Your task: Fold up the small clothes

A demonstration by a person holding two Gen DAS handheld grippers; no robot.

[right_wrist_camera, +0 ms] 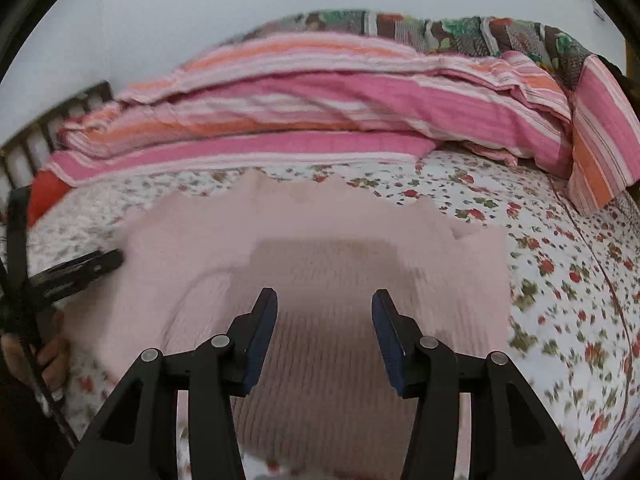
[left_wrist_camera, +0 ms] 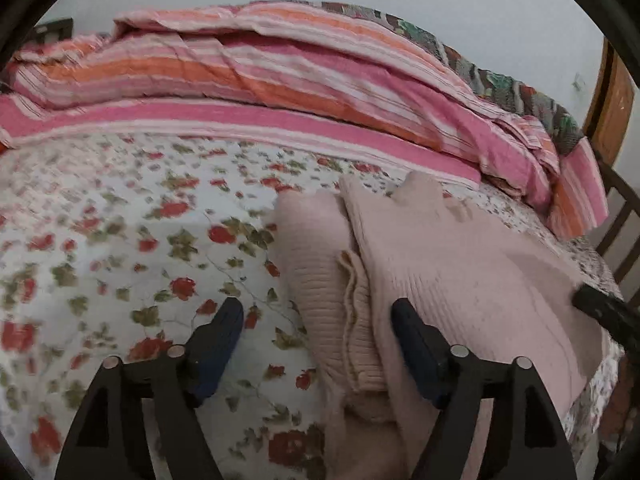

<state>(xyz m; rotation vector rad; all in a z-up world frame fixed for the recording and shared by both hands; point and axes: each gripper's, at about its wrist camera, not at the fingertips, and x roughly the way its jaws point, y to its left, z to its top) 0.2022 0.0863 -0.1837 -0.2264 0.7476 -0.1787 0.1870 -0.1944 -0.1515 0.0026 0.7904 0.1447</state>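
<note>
The left gripper has its fingers wide apart over the near left edge of the pink ribbed sweater; a folded sleeve lies in the gap, yet neither pad presses it. The right gripper hovers above the sweater's middle with its fingers partly apart and nothing gripped. The sweater lies flat on the floral bedsheet, with the striped pink and orange blanket bunched beyond it. At the sweater's left edge in the right wrist view, a hand holds the left gripper. No legible writing or labels show
</note>
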